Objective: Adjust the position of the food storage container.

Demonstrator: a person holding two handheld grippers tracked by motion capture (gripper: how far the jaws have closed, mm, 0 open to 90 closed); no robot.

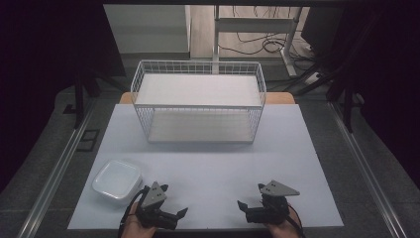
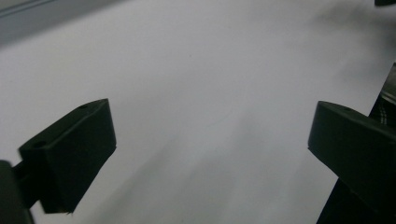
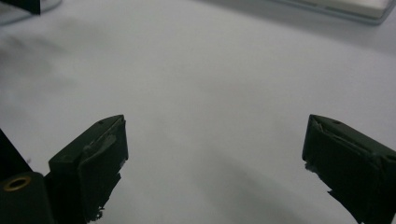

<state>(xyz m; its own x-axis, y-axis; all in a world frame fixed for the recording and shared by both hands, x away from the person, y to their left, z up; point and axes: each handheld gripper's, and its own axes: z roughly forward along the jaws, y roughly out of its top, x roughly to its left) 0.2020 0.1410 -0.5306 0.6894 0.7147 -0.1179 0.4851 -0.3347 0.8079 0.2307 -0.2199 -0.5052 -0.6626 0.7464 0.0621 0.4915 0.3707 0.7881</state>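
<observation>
white square dish (image 1: 117, 179) sits near the left gripper (image 1: 174, 201).

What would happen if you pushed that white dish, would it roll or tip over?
The white dish probably would not roll: it looks squarish, low and wide, resting flat on the table. It would likely slide instead, since both surfaces look smooth. It looks stiff, and its glossy rim may be slippery to pinch.

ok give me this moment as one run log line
left gripper: open, empty, beside white dish | right gripper: open, empty | wire rack: far end of table, both shelves bare | phase: nothing grasped yet
</observation>
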